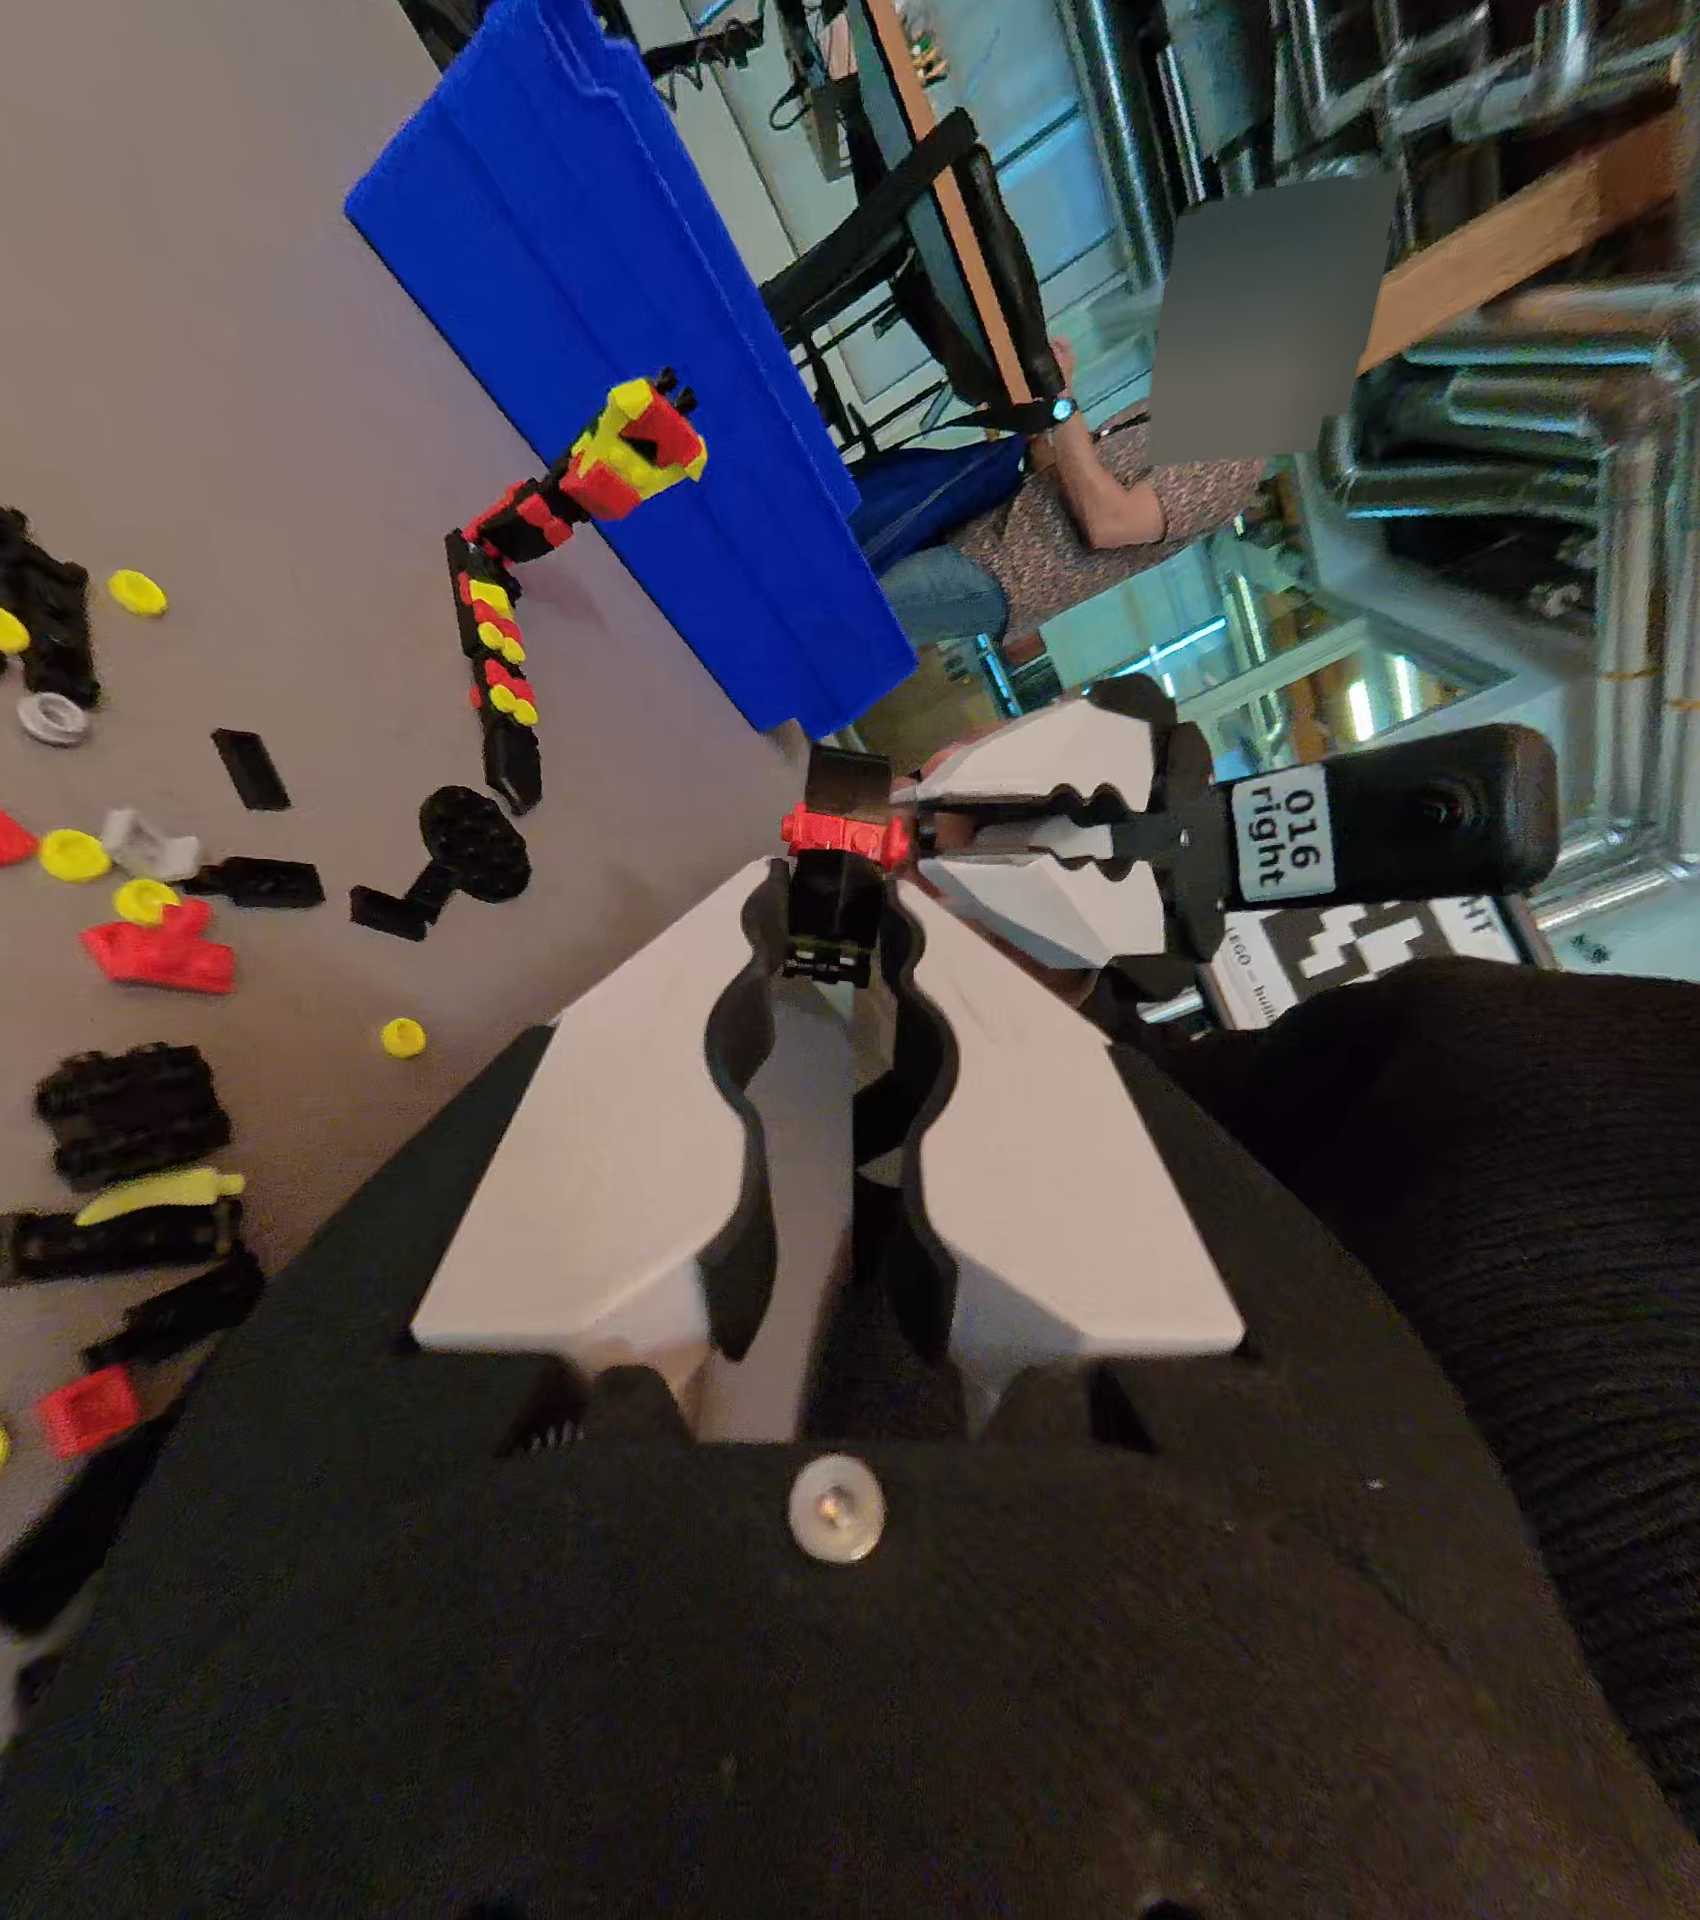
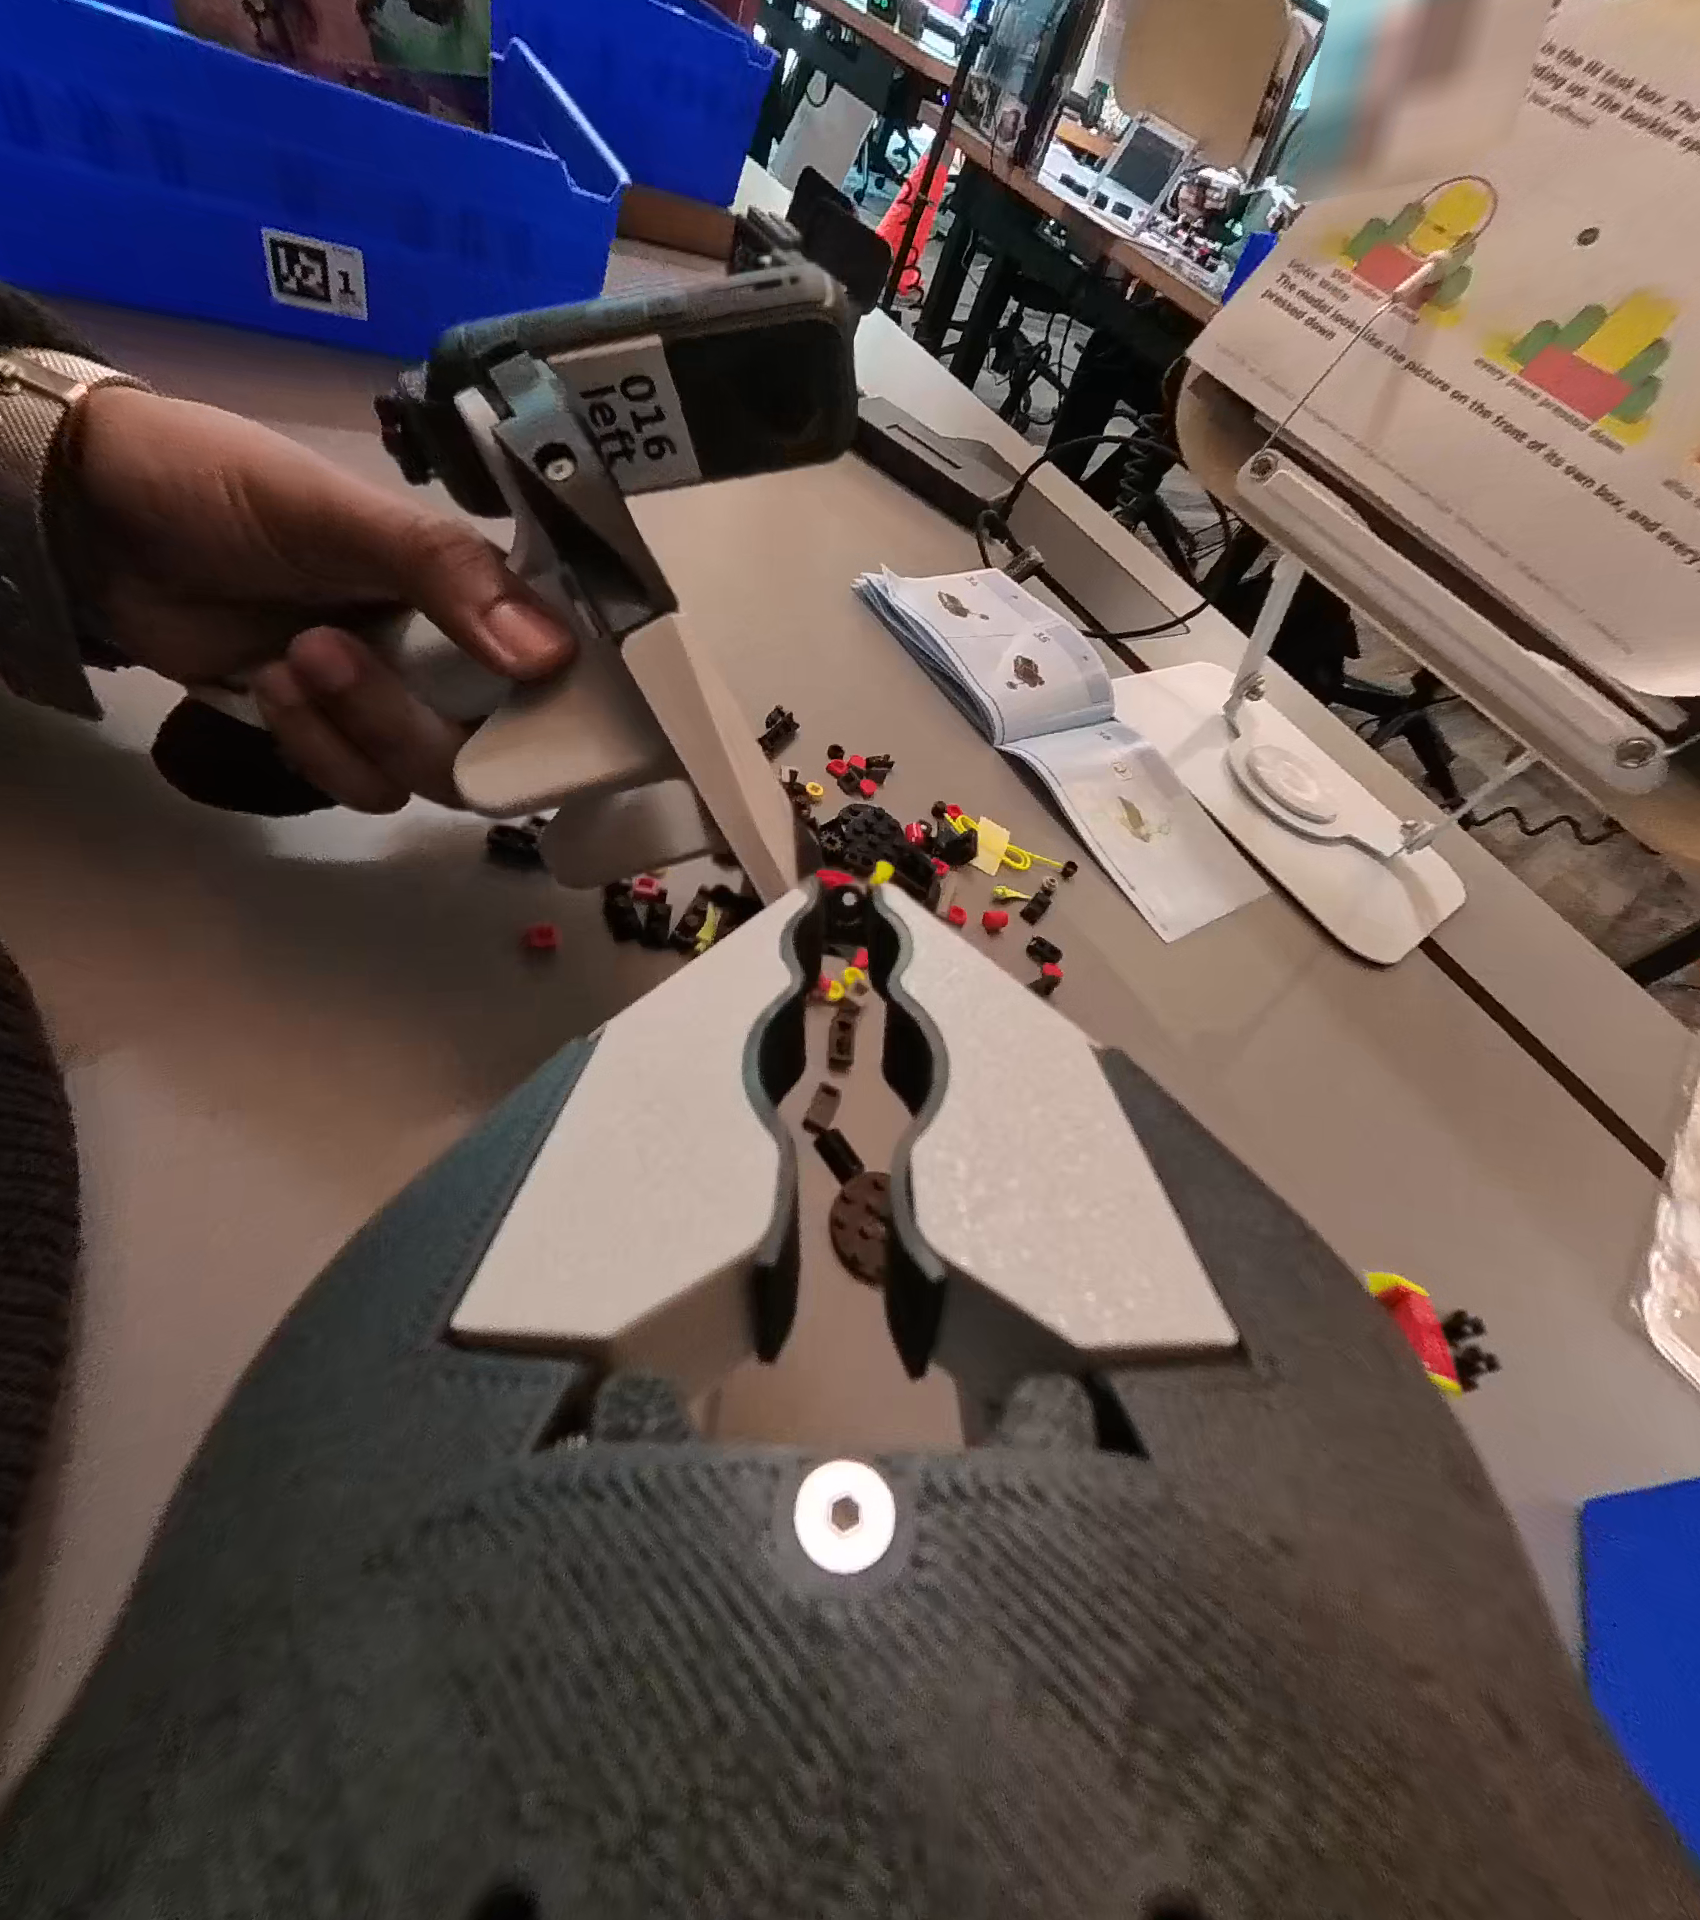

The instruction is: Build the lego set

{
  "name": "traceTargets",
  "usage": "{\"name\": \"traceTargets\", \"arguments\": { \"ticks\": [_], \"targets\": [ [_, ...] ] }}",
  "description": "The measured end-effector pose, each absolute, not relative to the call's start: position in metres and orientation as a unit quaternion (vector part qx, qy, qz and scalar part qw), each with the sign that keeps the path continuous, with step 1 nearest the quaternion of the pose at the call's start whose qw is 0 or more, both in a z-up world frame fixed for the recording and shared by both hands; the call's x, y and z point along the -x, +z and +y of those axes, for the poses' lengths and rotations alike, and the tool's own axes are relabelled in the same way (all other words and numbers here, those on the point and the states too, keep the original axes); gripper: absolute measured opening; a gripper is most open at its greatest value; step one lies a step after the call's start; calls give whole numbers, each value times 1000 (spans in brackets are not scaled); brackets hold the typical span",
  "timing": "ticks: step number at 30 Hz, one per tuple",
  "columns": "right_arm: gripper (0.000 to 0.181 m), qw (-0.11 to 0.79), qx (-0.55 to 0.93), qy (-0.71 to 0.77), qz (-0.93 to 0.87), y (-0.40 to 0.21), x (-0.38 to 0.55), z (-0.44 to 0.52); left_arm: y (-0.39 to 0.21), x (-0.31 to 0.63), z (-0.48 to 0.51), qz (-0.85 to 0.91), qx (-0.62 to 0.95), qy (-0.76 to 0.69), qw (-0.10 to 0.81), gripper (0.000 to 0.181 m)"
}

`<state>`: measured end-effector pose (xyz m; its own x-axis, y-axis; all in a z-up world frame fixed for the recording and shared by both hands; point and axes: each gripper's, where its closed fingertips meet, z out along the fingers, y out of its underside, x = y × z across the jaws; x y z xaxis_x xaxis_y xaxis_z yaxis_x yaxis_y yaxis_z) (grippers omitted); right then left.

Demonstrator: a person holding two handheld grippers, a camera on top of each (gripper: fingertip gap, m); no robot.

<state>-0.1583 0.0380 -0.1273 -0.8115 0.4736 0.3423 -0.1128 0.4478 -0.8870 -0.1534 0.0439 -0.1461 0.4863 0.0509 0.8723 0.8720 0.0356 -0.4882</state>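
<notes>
**Q:** Left wrist view — what have you got?

**A:** My left gripper is closed on a small black-and-red sub-assembly, lifted clear of the table. Its red bar runs crosswise to my fingers. My right gripper comes in from the right, nearly closed, tips at the bar's end; whether it carries a piece, I cannot tell here. The half-built model lies ahead-left against the blue bin; loose bricks crowd the left.

**Q:** And the right wrist view?

**A:** My right gripper is pinched almost shut on something small and dark with a red tip, directly ahead. The left gripper slants down from the upper left, touching that spot. Both tips meet, so I judge neither nearer. Instruction booklet and stand bound the right; bare table lies to the left.
</notes>
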Motion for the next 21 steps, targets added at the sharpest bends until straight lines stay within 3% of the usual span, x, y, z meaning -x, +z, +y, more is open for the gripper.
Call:
{"name": "traceTargets", "arguments": {
  "ticks": [21],
  "targets": [
    [5, 264, 119, 497, -818, -141, 160, 39, -150, 153, 45, -396, 588, -366, 603, 16]
  ]
}}
